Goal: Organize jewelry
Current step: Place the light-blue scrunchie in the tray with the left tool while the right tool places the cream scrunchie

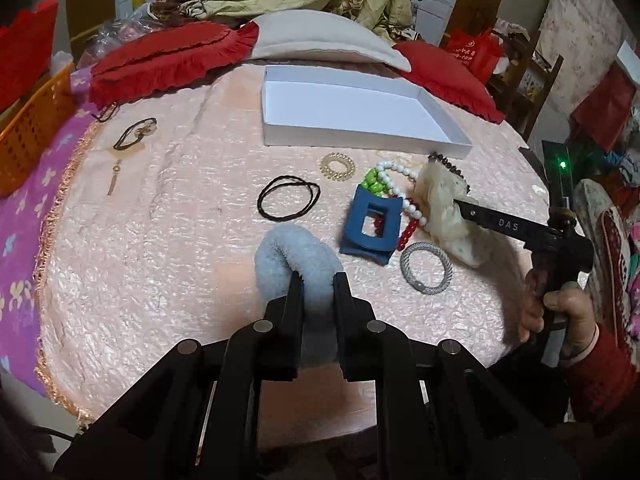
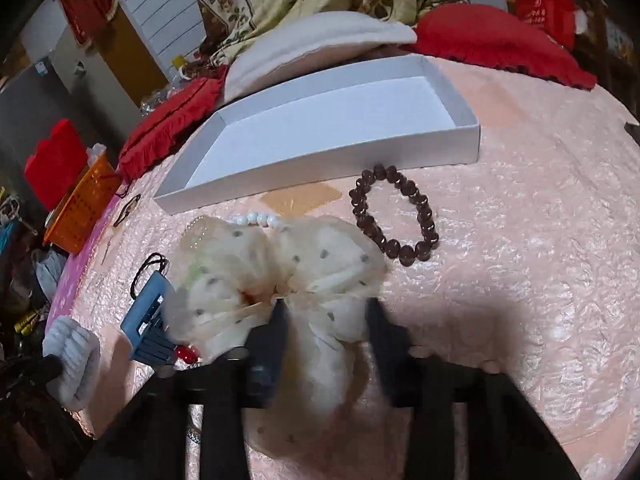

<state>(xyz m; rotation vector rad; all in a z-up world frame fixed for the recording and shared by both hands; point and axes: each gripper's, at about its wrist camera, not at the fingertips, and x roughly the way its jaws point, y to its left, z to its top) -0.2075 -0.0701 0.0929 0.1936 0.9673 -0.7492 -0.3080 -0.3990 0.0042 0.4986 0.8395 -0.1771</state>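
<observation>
My left gripper point(image 1: 318, 280) is shut on a fluffy grey scrunchie point(image 1: 294, 256), held just above the pink tablecloth. My right gripper point(image 2: 326, 304) has its jaws around a cream dotted bow scrunchie point(image 2: 280, 272); it also shows in the left wrist view point(image 1: 444, 208). An empty white box point(image 1: 360, 108) point(image 2: 320, 128) sits at the back. Near the bow lie a blue claw clip point(image 1: 370, 226), a white, green and red bead bracelet point(image 1: 394, 184), a dark bead bracelet point(image 2: 394, 216), a silver hair tie point(image 1: 426, 268), a yellow coil tie point(image 1: 337, 165) and black elastic loops point(image 1: 288, 198).
Red fringed cushions point(image 1: 168, 60) and a white pillow point(image 1: 328, 40) line the table's back edge. An orange basket point(image 1: 32, 128) stands at the left. A brown cord necklace with a pendant point(image 1: 132, 136) lies at the left side of the cloth.
</observation>
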